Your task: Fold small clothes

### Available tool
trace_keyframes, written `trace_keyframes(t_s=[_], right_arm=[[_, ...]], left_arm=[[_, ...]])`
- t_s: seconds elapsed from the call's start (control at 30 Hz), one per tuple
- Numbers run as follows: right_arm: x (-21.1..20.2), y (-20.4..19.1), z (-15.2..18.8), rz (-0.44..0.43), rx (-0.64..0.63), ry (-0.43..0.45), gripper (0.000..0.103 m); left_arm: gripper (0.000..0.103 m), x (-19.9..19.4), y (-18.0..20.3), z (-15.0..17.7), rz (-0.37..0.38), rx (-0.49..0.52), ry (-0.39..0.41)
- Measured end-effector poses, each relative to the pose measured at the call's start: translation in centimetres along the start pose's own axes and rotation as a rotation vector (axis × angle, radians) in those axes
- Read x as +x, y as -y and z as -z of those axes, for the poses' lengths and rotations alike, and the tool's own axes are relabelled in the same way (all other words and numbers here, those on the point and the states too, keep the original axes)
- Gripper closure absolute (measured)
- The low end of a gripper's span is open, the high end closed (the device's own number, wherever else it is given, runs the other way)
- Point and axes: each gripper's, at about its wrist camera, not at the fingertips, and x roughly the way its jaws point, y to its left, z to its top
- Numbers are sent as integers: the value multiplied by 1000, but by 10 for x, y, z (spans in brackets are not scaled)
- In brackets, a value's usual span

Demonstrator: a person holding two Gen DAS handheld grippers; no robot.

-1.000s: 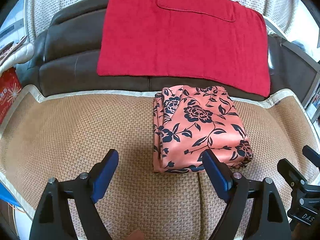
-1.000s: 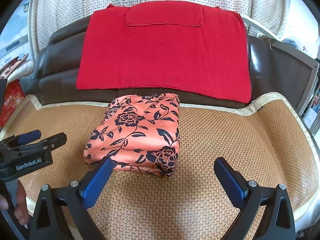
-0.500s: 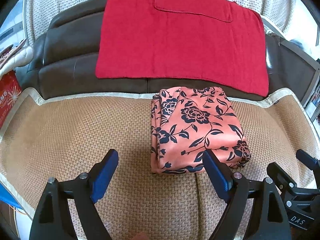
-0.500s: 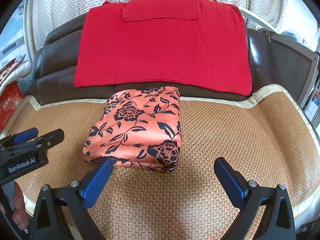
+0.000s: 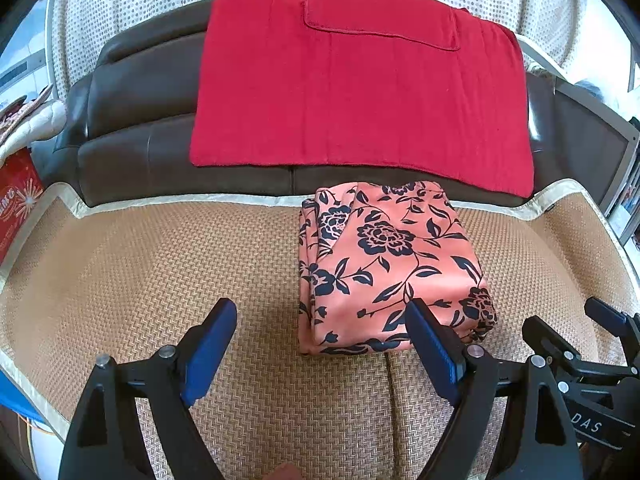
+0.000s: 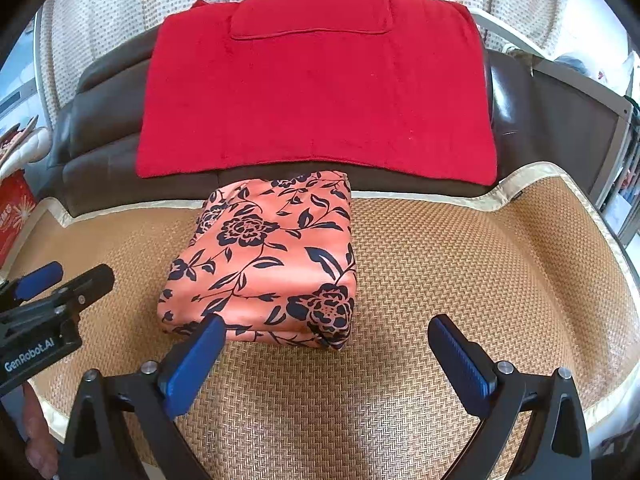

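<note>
folded floral garment (image 5: 384, 268) near back edge of woven mat (image 5: 160, 272); left gripper (image 5: 320, 340) and right gripper (image 6: 324, 344) both spread apart, empty.

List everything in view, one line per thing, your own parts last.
folded floral garment: one, coral with dark flowers, on the mat near the sofa back
woven mat: one, tan with pale trim, covering the seat
red towel: one, red, draped over the sofa back
sofa back: one, dark brown, behind the mat
dotted fabric: one, white with grey dots, behind the sofa
red box: one, red, far left edge
left claw: one, black with blue pads, open, empty
right claw: one, black with blue pads, open, empty
</note>
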Motion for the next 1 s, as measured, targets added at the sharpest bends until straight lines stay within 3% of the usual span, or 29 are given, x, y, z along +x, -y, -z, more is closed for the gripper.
trace_keyframes(t_s=[1.0], right_arm=[[15, -6, -8, 6, -15, 2, 0]], left_arm=[[17, 16, 5, -6, 15, -17, -10]])
